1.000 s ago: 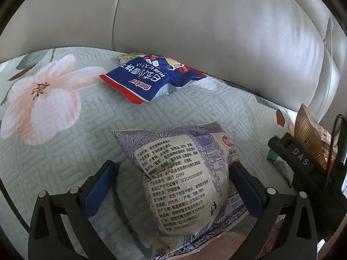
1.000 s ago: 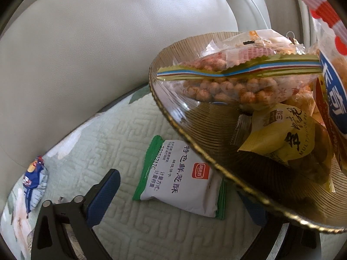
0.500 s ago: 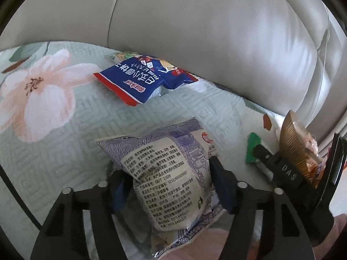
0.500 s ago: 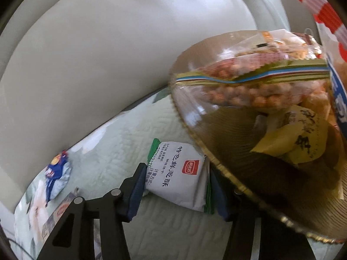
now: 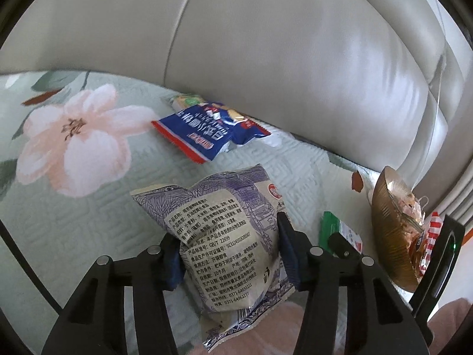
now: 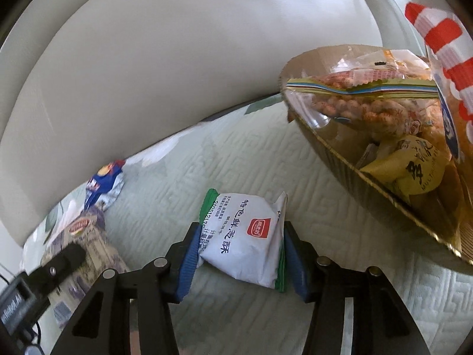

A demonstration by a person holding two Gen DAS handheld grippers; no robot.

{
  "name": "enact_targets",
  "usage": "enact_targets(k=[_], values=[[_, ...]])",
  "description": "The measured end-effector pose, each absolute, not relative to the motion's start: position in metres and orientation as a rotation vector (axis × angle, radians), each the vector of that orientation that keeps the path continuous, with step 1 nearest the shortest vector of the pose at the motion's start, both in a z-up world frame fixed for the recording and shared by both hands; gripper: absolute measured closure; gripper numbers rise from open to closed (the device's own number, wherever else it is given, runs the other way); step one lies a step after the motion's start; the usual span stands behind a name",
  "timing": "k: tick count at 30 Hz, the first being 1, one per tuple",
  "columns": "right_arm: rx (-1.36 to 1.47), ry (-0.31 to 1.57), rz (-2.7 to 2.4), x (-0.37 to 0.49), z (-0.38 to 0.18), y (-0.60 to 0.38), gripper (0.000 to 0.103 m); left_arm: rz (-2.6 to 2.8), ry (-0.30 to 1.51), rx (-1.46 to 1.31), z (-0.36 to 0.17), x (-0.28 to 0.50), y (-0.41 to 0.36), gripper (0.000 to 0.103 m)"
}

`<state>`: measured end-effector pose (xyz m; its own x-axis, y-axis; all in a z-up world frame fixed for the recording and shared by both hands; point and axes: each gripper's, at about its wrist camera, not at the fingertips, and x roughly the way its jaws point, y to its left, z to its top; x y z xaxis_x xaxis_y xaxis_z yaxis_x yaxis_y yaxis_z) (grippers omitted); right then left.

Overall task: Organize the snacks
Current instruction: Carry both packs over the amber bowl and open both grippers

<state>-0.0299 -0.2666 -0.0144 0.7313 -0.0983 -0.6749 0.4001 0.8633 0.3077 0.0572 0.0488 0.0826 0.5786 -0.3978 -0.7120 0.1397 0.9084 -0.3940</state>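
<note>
My left gripper (image 5: pixel 229 247) is shut on a purple and cream snack bag (image 5: pixel 224 236), its blue pads pressing both sides. My right gripper (image 6: pixel 241 251) is shut on a white and green snack packet (image 6: pixel 245 236), which also shows in the left wrist view (image 5: pixel 340 233). A gold ribbed bowl (image 6: pixel 369 183) full of snack packets sits to the right of the white packet; it also shows in the left wrist view (image 5: pixel 390 236). A blue and red snack bag (image 5: pixel 204 133) lies near the sofa back; in the right wrist view it (image 6: pixel 102 183) is far left.
Everything rests on a pale green quilted seat cover (image 5: pixel 74 222) with a large pink flower print (image 5: pixel 71 139). The grey leather sofa back (image 5: pixel 266 44) rises close behind. A small yellow-green packet (image 5: pixel 186 100) lies behind the blue bag.
Both grippers closed from open: the left onto the purple bag, the right onto the white and green packet. Both views shifted slightly toward the seat.
</note>
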Motion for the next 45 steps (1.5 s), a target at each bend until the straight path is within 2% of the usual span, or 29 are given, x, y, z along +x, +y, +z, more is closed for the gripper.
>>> enact_targets(k=[5, 11, 17, 24, 32, 39, 45], values=[[0.476, 0.708, -0.261, -0.039, -0.015, -0.264, 0.052, -0.307, 0.869, -0.345, 0.09, 0.051, 0.056, 0.053], [0.656, 0.718, -0.181, -0.051, -0.016, -0.271, 0.052, -0.291, 0.861, -0.403, 0.09, 0.049, 0.067, 0.053], [0.67, 0.709, -0.123, -0.053, -0.006, -0.262, 0.052, -0.28, 0.844, -0.422, 0.097, 0.044, 0.074, 0.053], [0.636, 0.613, -0.062, -0.064, 0.036, -0.255, 0.052, -0.343, 0.824, -0.428, 0.112, 0.036, 0.064, 0.053], [0.62, 0.449, -0.095, -0.084, 0.097, -0.281, 0.052, -0.409, 0.777, -0.331, 0.154, 0.044, 0.032, 0.053], [0.611, 0.313, -0.196, -0.109, 0.145, -0.328, 0.052, -0.488, 0.745, -0.335, 0.196, 0.064, -0.01, 0.053], [0.619, 0.292, -0.274, -0.132, 0.172, -0.376, 0.052, -0.566, 0.785, -0.415, 0.214, 0.089, -0.056, 0.053]])
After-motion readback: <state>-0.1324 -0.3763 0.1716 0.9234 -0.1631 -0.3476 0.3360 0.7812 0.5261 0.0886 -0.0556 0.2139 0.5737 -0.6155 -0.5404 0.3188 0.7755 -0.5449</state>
